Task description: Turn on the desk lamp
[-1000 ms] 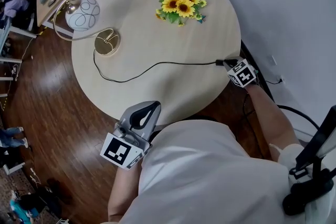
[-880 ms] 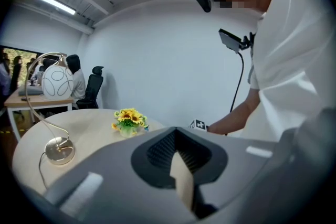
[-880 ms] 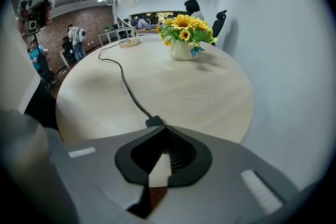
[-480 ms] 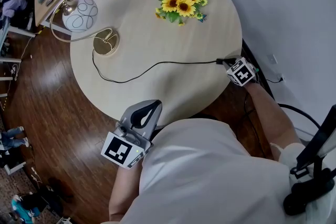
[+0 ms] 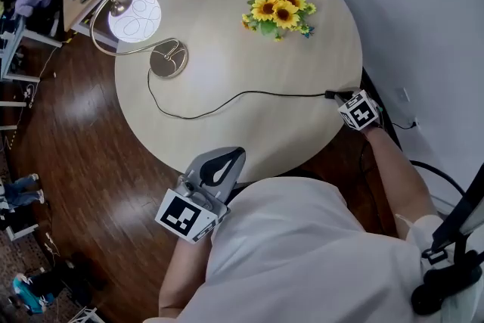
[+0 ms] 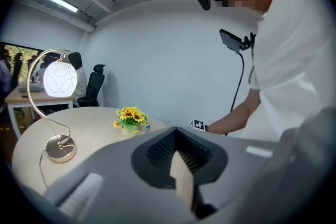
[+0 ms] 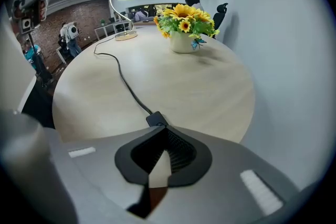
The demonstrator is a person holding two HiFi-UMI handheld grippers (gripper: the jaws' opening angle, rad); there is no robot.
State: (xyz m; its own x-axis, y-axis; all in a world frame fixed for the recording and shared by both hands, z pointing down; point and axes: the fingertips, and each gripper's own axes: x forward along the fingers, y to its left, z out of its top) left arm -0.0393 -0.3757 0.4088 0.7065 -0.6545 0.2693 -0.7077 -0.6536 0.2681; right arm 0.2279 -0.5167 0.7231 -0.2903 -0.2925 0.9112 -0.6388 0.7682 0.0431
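— where do we find the desk lamp (image 5: 134, 15)?
— on the round table (image 5: 302, 125), at its far left edge, globe glowing.
— and our tongs?
— both clenched on nothing. left gripper (image 6: 176, 134) by the near rim, right gripper (image 7: 160, 128) tips at the switch (image 7: 156, 119) on the cord (image 5: 287, 94).

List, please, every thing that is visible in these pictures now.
round table: one, pale wood, centre of the head view
desk lamp: one, lit white globe, brass stem and base, by the table's far left edge
cord: one, black, from the lamp base to the table's right edge
inline switch: one, black, on the cord, at the right gripper's tips
sunflowers: one bunch, yellow, in a pale pot, far side of the table
floor: one, dark wood, around the table
left gripper: one, grey, jaws together, empty, table's near edge
right gripper: one, grey, jaws together, at the inline switch
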